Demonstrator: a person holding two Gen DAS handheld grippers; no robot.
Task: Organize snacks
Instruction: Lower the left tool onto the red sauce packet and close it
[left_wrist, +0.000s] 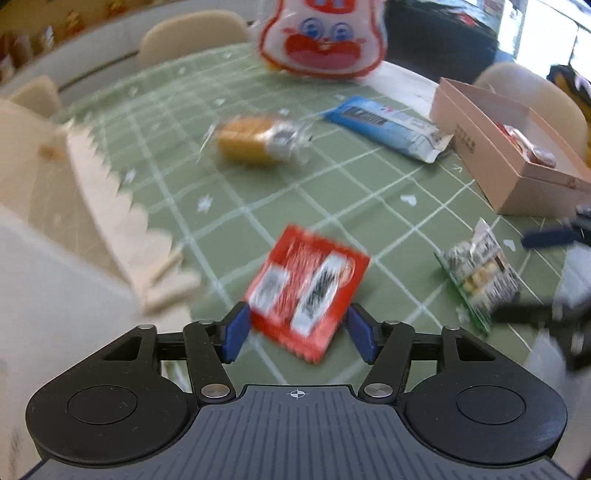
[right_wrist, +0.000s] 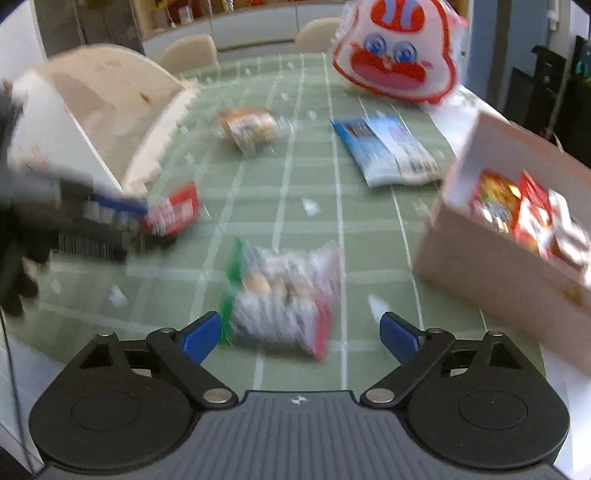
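My left gripper (left_wrist: 297, 334) is open, its blue fingers on either side of a red snack packet (left_wrist: 308, 291) lying on the green checked tablecloth (left_wrist: 332, 192). My right gripper (right_wrist: 301, 334) is open around a green-and-white nut packet (right_wrist: 280, 299), which also shows in the left wrist view (left_wrist: 480, 275). The left gripper and red packet (right_wrist: 173, 212) appear blurred in the right wrist view. A pink cardboard box (right_wrist: 506, 266) at the right holds several red snack packets (right_wrist: 528, 218). Both views are motion-blurred.
A yellow cake in clear wrap (left_wrist: 258, 142), a blue-and-white wafer pack (left_wrist: 388, 127) and a large red-and-white cartoon-face bag (left_wrist: 321, 37) lie farther back. A white scalloped paper bag (right_wrist: 99, 114) stands at the left. Beige chairs (left_wrist: 192, 35) ring the table.
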